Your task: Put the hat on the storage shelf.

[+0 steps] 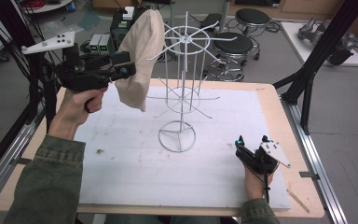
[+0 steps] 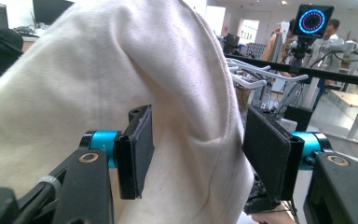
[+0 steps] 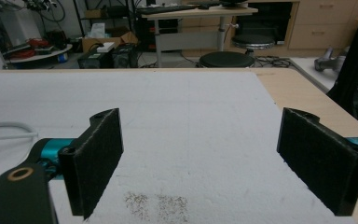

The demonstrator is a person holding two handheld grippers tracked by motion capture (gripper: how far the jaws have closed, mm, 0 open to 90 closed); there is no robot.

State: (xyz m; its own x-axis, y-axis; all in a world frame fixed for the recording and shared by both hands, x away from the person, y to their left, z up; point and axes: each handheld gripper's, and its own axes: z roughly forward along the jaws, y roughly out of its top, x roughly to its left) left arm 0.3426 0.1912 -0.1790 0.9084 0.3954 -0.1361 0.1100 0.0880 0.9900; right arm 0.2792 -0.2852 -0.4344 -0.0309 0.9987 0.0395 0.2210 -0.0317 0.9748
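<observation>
Centrally, a white wire rack (image 1: pixel 182 88) stands on the white mat (image 1: pixel 135 168) covering the wooden worktop (image 1: pixel 279 100), its spoked arms spreading at two levels. A cream cloth bag (image 1: pixel 142 56) hangs at the rack's upper left arms, draping down beside the centre pole. The left gripper (image 1: pixel 128 70) is raised at the bag; in the left gripper view its jaws stand apart with the cloth (image 2: pixel 121 84) bulging between them, and the pads seem not to press it, though the contact is hard to judge. The right gripper (image 1: pixel 251 142) rests low on the mat near the right edge, well apart from the rack, jaws wide apart over bare mat (image 3: pixel 191 140). Black stools (image 1: pixel 233 44) and equipment boxes (image 1: pixel 100 43) stand beyond the worktop. No writing is legible.
</observation>
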